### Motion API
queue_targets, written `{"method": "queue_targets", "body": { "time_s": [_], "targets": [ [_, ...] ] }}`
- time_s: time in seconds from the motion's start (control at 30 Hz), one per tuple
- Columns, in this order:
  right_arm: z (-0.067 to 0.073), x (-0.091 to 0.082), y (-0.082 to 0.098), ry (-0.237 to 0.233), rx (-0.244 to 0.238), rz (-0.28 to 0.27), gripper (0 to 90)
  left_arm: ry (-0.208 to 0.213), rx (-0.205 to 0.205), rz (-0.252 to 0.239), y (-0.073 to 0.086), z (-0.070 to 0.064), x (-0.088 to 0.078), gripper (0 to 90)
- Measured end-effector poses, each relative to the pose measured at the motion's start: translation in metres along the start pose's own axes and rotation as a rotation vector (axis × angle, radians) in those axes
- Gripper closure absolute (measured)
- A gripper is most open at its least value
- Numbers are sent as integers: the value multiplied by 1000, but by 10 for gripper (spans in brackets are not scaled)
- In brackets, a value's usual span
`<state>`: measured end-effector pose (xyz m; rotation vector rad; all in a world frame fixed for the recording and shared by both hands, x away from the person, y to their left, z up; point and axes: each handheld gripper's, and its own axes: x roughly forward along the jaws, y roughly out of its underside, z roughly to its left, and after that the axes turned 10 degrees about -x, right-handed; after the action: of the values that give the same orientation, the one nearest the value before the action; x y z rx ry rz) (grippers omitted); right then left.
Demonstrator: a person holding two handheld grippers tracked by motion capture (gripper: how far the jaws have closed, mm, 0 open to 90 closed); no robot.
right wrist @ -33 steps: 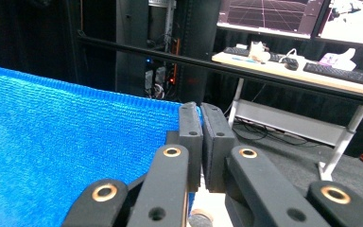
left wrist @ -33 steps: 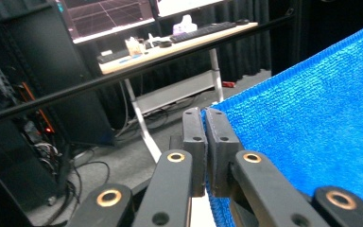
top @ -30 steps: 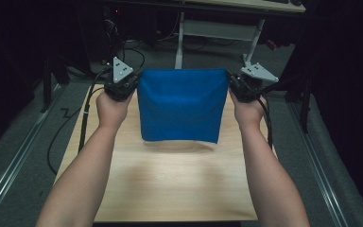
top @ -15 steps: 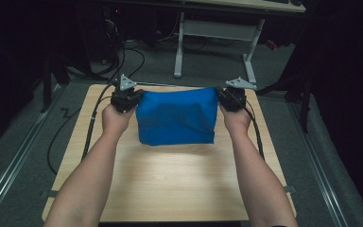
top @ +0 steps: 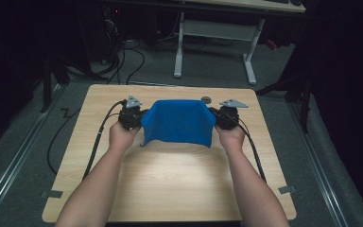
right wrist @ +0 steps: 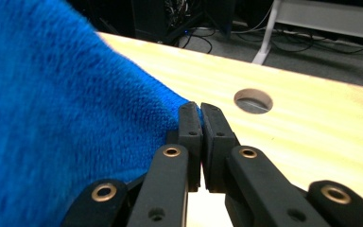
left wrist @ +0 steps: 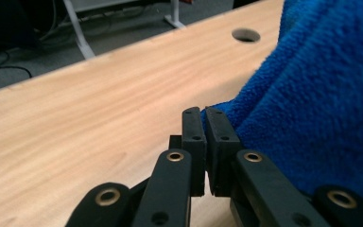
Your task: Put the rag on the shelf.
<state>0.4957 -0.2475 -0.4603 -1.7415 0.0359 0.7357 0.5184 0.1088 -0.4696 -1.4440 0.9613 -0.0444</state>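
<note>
Left gripper [top: 133, 118] and right gripper [top: 226, 117] each pinch a top corner; towel [top: 178, 122] stretches between them, hanging toward the table [top: 170, 184].

Black left tongs [left wrist: 203, 111] with brass rivets, grey triangular plates, black cables, bare forearms

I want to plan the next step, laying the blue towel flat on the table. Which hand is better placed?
Neither: the left gripper and right gripper each pinch a top corner of the towel, level.
</note>
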Motion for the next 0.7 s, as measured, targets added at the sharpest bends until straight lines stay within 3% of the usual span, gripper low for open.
{"method": "queue_targets", "body": {
  "time_s": [0.43,0.7],
  "targets": [
    [7,7,19,-24,18,30,885,7,-48,28,27,4,7,874],
    [7,12,30,-29,26,60,879,22,-74,41,36,4,7,839]
  ]
}}
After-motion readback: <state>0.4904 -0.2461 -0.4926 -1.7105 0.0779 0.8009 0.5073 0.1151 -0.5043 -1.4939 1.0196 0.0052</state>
